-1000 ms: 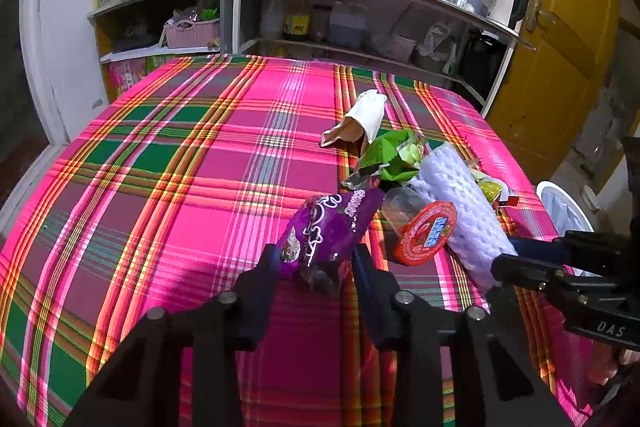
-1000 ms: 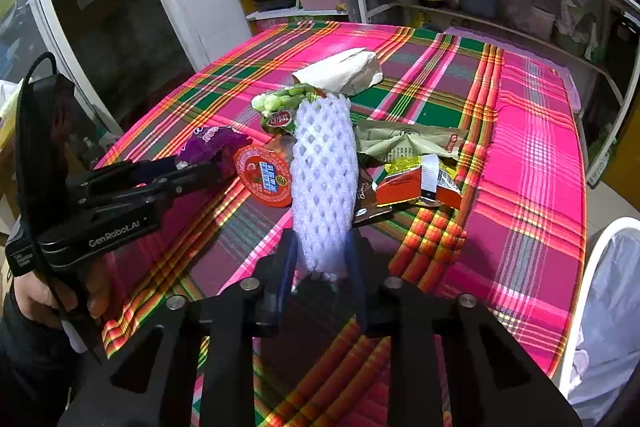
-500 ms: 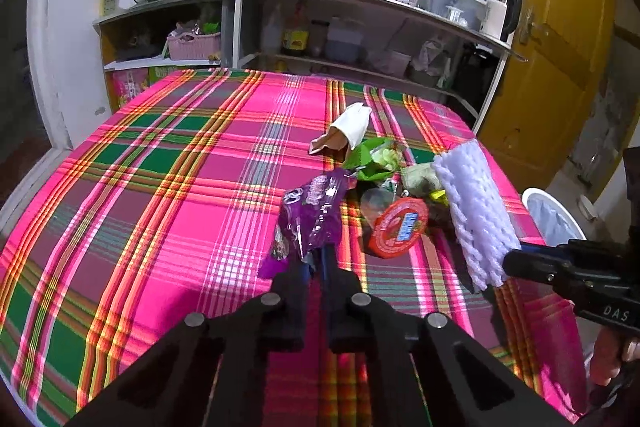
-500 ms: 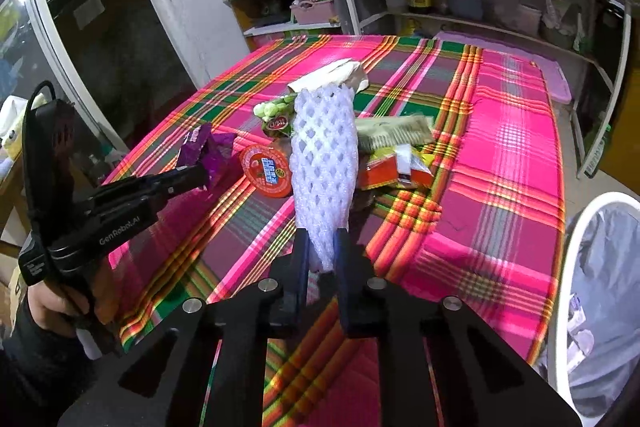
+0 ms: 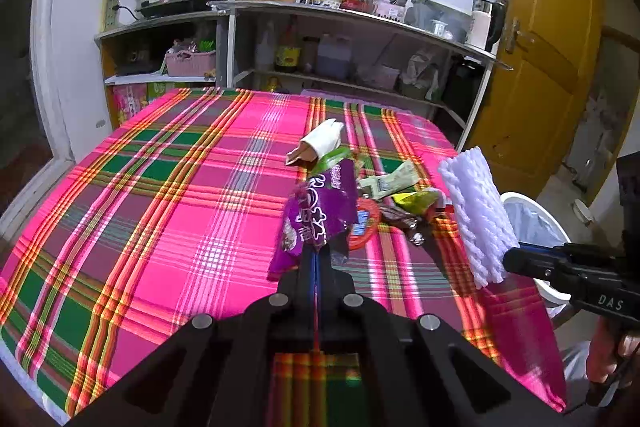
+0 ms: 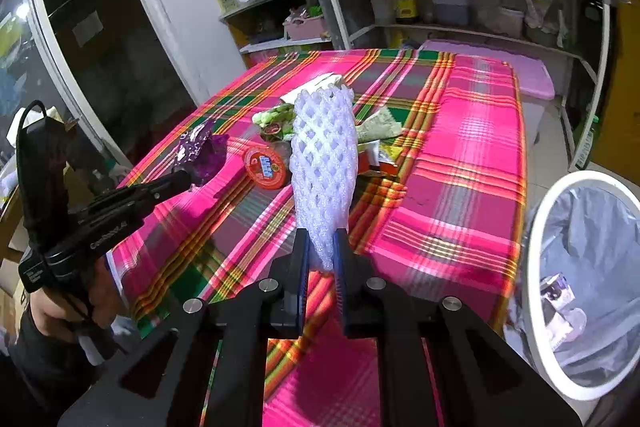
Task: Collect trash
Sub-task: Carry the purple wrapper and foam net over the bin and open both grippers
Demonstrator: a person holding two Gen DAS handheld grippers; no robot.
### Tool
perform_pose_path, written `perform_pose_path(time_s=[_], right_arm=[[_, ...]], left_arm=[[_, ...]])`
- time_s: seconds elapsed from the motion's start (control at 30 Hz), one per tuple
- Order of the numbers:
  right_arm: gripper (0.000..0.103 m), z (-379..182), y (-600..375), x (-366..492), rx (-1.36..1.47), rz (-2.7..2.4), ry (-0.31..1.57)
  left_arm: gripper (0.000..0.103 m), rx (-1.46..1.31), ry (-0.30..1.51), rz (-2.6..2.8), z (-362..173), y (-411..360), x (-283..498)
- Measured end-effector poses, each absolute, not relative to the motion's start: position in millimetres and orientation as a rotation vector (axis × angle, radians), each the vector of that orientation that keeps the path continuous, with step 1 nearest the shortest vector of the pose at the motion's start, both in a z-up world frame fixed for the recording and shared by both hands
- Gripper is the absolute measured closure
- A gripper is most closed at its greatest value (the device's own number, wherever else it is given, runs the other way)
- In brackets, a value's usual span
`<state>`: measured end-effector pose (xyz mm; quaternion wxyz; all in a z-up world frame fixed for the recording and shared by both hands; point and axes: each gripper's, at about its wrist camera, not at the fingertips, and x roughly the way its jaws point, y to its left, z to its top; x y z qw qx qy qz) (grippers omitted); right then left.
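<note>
Wrapper [image 5: 318, 213] and netting [image 6: 322, 167] pinched aloft

1. The left gripper [image 5: 316, 259] pinches a purple wrapper [image 5: 318, 211], lifted above the plaid table [image 5: 160, 211].
2. At right, the right gripper [image 5: 508, 261] grips white foam netting [image 5: 476, 215], held upright.
3. A red lid [image 5: 364, 227] and other wrappers [image 5: 400, 187] lie on the table between them.
</note>
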<state>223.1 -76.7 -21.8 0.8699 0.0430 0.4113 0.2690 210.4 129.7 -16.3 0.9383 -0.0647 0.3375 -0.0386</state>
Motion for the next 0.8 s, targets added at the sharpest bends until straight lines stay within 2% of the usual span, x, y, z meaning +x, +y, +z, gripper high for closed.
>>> perform_pose_path(time_s=[0.37, 0.8], right_arm=[[0.091, -7.8, -122.6, 195.4, 0.142, 0.493, 0.814], [0.091, -12.9, -213.1, 174.6, 0.237, 0.304, 0.817]], left_arm=[[0.103, -0.101, 0.660, -0.183, 7.1, 77.6, 193.4], [0.103, -0.051, 0.688, -0.382, 4.4, -20.5, 207.3]])
